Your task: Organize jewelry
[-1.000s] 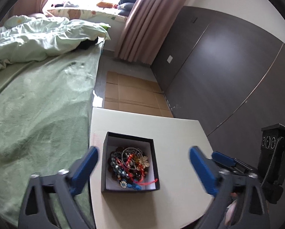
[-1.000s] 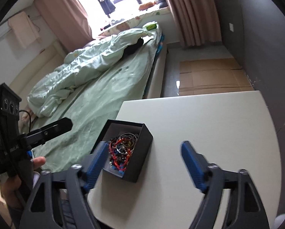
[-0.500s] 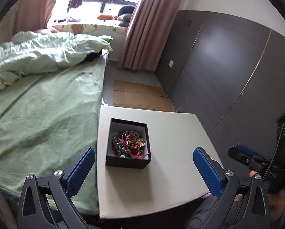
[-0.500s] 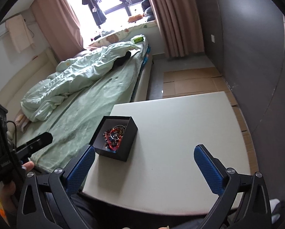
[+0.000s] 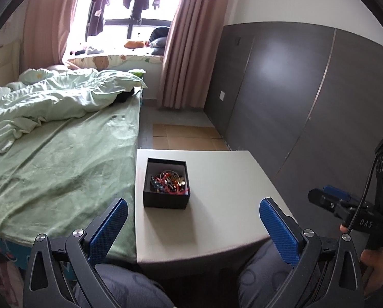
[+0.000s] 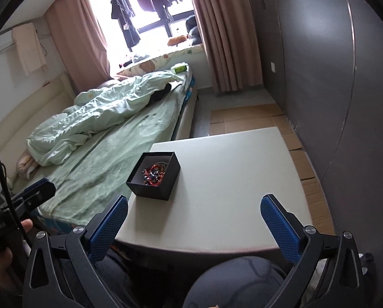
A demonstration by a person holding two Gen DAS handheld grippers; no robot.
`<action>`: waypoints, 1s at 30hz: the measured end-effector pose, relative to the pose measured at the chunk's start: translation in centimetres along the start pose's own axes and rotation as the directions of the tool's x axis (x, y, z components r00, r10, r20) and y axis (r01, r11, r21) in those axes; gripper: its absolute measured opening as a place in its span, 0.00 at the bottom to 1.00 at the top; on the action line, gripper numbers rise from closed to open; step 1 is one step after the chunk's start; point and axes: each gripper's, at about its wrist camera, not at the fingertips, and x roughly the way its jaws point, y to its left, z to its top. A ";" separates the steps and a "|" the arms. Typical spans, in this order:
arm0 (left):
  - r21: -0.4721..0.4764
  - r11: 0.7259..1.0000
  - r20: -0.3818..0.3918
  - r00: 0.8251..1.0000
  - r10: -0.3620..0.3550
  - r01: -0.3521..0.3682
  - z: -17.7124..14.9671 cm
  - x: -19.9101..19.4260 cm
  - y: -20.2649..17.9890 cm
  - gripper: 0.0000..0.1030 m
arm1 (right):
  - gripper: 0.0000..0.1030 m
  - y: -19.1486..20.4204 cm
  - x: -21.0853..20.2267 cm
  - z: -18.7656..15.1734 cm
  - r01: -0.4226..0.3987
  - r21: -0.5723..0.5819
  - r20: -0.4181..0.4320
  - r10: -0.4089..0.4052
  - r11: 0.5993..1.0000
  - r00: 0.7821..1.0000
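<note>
A small black box [image 5: 165, 200] stands near the left edge of a white table [image 5: 224, 179]. It holds a tangle of jewelry [image 5: 168, 181], with red, blue and metal pieces. The box [image 6: 163, 187] and jewelry [image 6: 154, 174] also show in the right wrist view. My left gripper [image 5: 193, 227] is open and empty, held back over my lap at the table's near edge. My right gripper [image 6: 194, 224] is open and empty, also back from the table [image 6: 229, 179]. The right gripper also shows at the right of the left wrist view [image 5: 327, 200].
A bed with a green sheet [image 5: 58, 159] and crumpled duvet [image 5: 50, 97] runs along the table's left side. A dark wardrobe wall [image 5: 281, 97] stands on the right. Cardboard sheets [image 5: 183, 138] lie on the floor beyond the table. My knees [image 6: 235, 279] are under the near edge.
Both grippers have drawn back and up from the box. The box now looks smaller and farther. Both stay open and empty.
</note>
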 end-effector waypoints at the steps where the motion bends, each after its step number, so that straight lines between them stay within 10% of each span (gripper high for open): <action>1: -0.004 1.000 0.003 1.000 0.000 0.000 -0.2 -0.3 -0.2 1.00 | 1.00 0.1 -0.5 -0.2 0.005 -0.002 0.007 -0.005 1.000 1.000; 30: 0.057 0.998 0.169 0.985 0.014 -0.024 -6.6 -10.2 -3.4 1.00 | 1.00 2.1 -10.7 -7.3 0.035 -0.017 0.150 -0.032 0.999 0.988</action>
